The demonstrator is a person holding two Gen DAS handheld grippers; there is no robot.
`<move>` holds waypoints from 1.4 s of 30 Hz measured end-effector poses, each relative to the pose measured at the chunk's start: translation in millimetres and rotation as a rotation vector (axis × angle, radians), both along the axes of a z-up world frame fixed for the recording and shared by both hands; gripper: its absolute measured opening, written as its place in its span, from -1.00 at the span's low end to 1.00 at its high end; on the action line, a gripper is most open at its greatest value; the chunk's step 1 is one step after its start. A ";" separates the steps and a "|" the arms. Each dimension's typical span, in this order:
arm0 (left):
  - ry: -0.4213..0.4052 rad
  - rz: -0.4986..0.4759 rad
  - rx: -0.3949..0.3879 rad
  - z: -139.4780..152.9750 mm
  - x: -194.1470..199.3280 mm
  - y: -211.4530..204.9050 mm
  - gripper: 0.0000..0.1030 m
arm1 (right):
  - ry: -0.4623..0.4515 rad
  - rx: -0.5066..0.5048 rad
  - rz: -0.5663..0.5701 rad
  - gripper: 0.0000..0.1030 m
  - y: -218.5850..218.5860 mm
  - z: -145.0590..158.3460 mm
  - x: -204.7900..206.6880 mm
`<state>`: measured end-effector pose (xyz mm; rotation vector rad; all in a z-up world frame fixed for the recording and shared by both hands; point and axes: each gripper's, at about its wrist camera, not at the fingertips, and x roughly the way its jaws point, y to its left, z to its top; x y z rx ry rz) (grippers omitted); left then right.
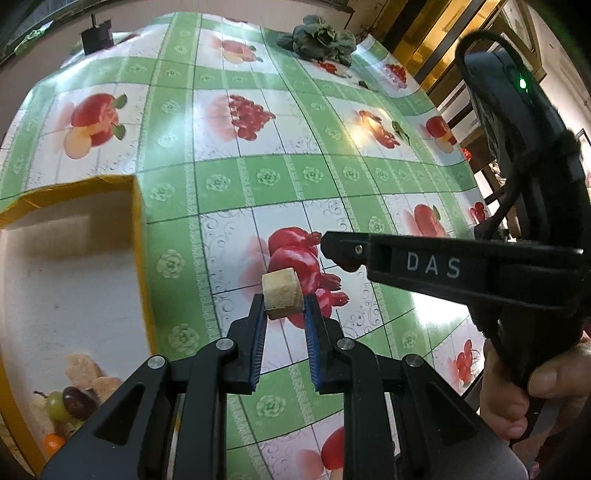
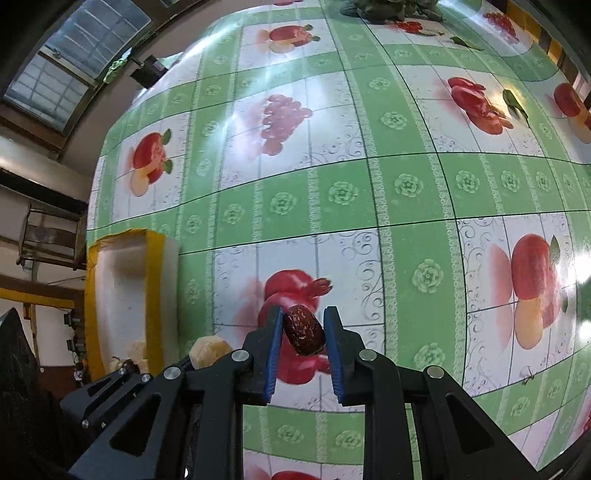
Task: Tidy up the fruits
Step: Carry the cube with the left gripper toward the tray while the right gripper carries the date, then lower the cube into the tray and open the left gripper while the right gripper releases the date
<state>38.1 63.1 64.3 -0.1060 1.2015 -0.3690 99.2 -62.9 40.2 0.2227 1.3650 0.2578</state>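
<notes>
My left gripper (image 1: 283, 301) is shut on a pale beige chunk of fruit (image 1: 282, 293), held above the green fruit-print tablecloth (image 1: 258, 177). To its left lies a white foam tray with a yellow rim (image 1: 138, 236); its near corner holds grapes (image 1: 68, 402), pale pieces and a small orange fruit (image 1: 53, 443). My right gripper (image 2: 303, 332) is shut on a dark reddish-brown date (image 2: 303, 334) over the cloth. In the right wrist view the left gripper's beige chunk (image 2: 208, 350) shows at lower left, with the tray (image 2: 155, 295) beyond it.
The other gripper's black body marked DAS (image 1: 436, 266) reaches in from the right, with a hand (image 1: 517, 391) on its handle. A dark green leafy bunch (image 1: 321, 38) lies at the table's far edge. A small black device (image 1: 96, 35) stands at the far left corner.
</notes>
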 end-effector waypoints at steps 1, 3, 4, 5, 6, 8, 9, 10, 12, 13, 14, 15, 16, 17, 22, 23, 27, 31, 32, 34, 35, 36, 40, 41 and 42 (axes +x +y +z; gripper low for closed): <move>-0.005 0.001 -0.001 2.8 -0.8 2.2 -0.66 | -0.003 0.004 0.004 -0.55 0.5 3.0 -2.0; -0.016 0.009 -0.003 9.5 -3.2 10.8 -0.66 | -0.009 0.013 0.010 -0.55 3.4 7.7 -4.4; -0.020 0.014 -0.003 11.9 -4.3 15.1 -0.66 | -0.012 0.018 0.015 -0.55 5.8 10.0 -5.6; -0.024 0.021 -0.002 14.1 -5.5 19.5 -0.66 | -0.016 0.023 0.023 -0.55 9.1 13.0 -7.2; -0.026 0.028 -0.002 15.9 -6.7 23.4 -0.66 | -0.019 0.026 0.028 -0.55 11.3 15.1 -8.9; -0.032 0.042 0.000 19.3 -9.3 32.1 -0.66 | -0.025 0.031 0.040 -0.55 16.5 20.7 -12.8; -0.035 0.049 0.002 20.8 -10.9 37.4 -0.66 | -0.028 0.035 0.047 -0.55 19.7 23.3 -14.9; -0.037 0.058 0.005 21.9 -12.5 42.8 -0.66 | -0.032 0.038 0.053 -0.55 22.9 25.8 -16.0; -0.039 0.073 0.009 22.6 -15.3 51.0 -0.66 | -0.041 0.040 0.064 -0.55 31.0 29.9 -17.6; -0.041 0.079 0.011 22.8 -17.1 55.3 -0.66 | -0.043 0.043 0.069 -0.55 34.0 31.7 -18.6; -0.041 0.088 0.012 23.2 -19.5 61.0 -0.66 | -0.045 0.045 0.073 -0.55 36.6 32.3 -19.3; -0.042 0.095 0.014 23.4 -20.9 64.5 -0.66 | -0.047 0.046 0.078 -0.55 39.5 33.7 -20.4; -0.042 0.101 0.016 23.7 -22.6 68.7 -0.66 | -0.048 0.047 0.082 -0.56 41.6 35.0 -21.5; -0.042 0.109 0.017 23.9 -24.0 72.8 -0.66 | -0.049 0.049 0.086 -0.55 43.7 36.1 -22.3; -0.047 0.137 0.015 27.0 -32.9 92.1 -0.66 | -0.054 0.052 0.101 -0.56 55.4 39.7 -23.8; -0.049 0.143 0.013 27.7 -34.7 96.5 -0.66 | -0.054 0.053 0.103 -0.56 57.0 40.4 -24.3; -0.054 0.158 0.012 29.9 -41.0 109.1 -0.66 | -0.060 0.054 0.110 -0.56 64.1 43.3 -27.6; -0.058 0.171 0.009 30.6 -46.6 122.3 -0.66 | -0.065 0.054 0.115 -0.56 72.5 45.1 -30.6; -0.059 0.173 0.008 30.6 -48.4 126.4 -0.66 | -0.066 0.054 0.116 -0.56 74.4 45.9 -31.8; -0.061 0.175 0.009 30.6 -50.9 131.7 -0.66 | -0.071 0.054 0.119 -0.56 79.1 47.3 -34.4; -0.061 0.175 0.008 30.4 -51.9 134.8 -0.66 | -0.074 0.054 0.121 -0.56 81.3 47.9 -35.9; -0.062 0.177 0.008 30.1 -53.2 138.8 -0.66 | -0.075 0.054 0.120 -0.56 83.4 48.4 -37.4; -0.065 0.180 0.009 30.0 -57.8 150.9 -0.66 | -0.078 0.056 0.121 -0.56 92.7 49.3 -43.2; -0.067 0.179 0.011 30.2 -59.0 153.4 -0.66 | -0.079 0.056 0.122 -0.56 95.0 49.6 -44.3; -0.067 0.180 0.012 30.2 -60.2 156.2 -0.66 | -0.079 0.058 0.125 -0.56 98.2 49.8 -45.9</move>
